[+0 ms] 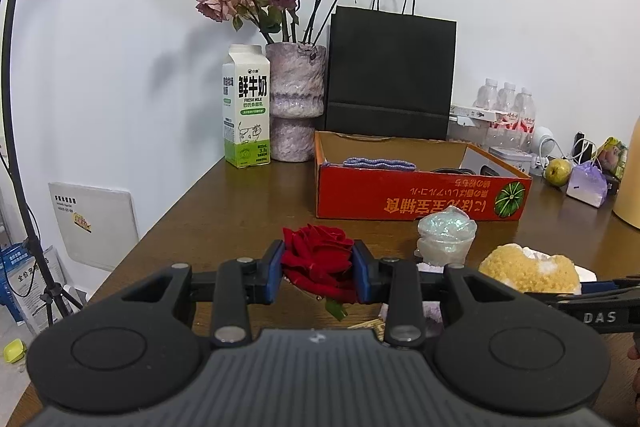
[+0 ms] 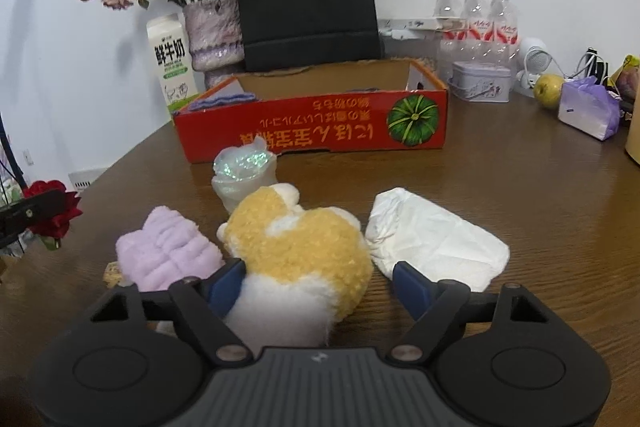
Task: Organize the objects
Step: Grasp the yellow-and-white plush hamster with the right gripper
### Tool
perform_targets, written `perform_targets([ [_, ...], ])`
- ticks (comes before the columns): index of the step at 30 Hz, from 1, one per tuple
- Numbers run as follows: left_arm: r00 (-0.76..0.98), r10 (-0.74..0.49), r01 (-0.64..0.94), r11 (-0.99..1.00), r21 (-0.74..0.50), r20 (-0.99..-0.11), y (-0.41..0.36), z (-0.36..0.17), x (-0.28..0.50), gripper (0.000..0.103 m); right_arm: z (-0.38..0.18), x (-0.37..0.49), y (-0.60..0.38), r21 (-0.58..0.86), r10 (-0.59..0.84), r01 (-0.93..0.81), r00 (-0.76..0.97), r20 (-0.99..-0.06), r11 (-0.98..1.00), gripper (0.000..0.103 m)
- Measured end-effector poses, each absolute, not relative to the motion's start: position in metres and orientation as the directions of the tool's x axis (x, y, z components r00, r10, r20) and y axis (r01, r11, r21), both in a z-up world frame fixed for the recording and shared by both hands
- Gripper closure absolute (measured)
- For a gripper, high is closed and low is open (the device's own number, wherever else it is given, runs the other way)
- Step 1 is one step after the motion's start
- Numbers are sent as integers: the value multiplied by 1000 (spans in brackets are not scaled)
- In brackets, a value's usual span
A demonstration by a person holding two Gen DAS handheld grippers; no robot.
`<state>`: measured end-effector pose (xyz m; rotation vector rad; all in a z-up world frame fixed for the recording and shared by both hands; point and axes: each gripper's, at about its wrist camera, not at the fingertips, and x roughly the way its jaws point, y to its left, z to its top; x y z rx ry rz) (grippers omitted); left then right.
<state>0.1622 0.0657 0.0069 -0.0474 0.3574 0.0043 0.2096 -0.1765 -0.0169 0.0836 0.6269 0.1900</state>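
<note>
My left gripper (image 1: 318,263) is shut on a red rose (image 1: 316,251), holding it above the brown table's near left part; the rose (image 2: 52,211) also shows at the left edge of the right wrist view. My right gripper (image 2: 318,279) stands open low over the table around a yellow and white plush toy (image 2: 296,247). Its left pad rests against the plush, while the right pad is a little apart from it. Behind them stands a red cardboard box (image 2: 312,131), open at the top, with a blue-purple knitted item inside.
A glittery plastic cup (image 2: 242,175), a lilac fluffy cloth (image 2: 164,255) and a folded white pad (image 2: 432,243) lie around the plush. At the back stand a milk carton (image 1: 246,107), a vase (image 1: 294,95), a black paper bag (image 1: 390,75), water bottles (image 2: 476,23), a tin (image 2: 482,81) and an apple (image 2: 548,91).
</note>
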Motion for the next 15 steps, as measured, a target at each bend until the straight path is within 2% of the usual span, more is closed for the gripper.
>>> perform_targets([
  [4,934,-4,-14,999,-46,-358,65,6,164,67,-23,223,-174,164,224,-156,760,-611,974,26],
  [6,932,-6,-12,999,-47,-362,65,6,164,67,-22,220,-175,172,243,-174,761,-602,970,34],
  [15,926,-4,-16,999,-50,-377,66,4,167,67,-20,204,-182,175,255,-189,806,-534,966,41],
])
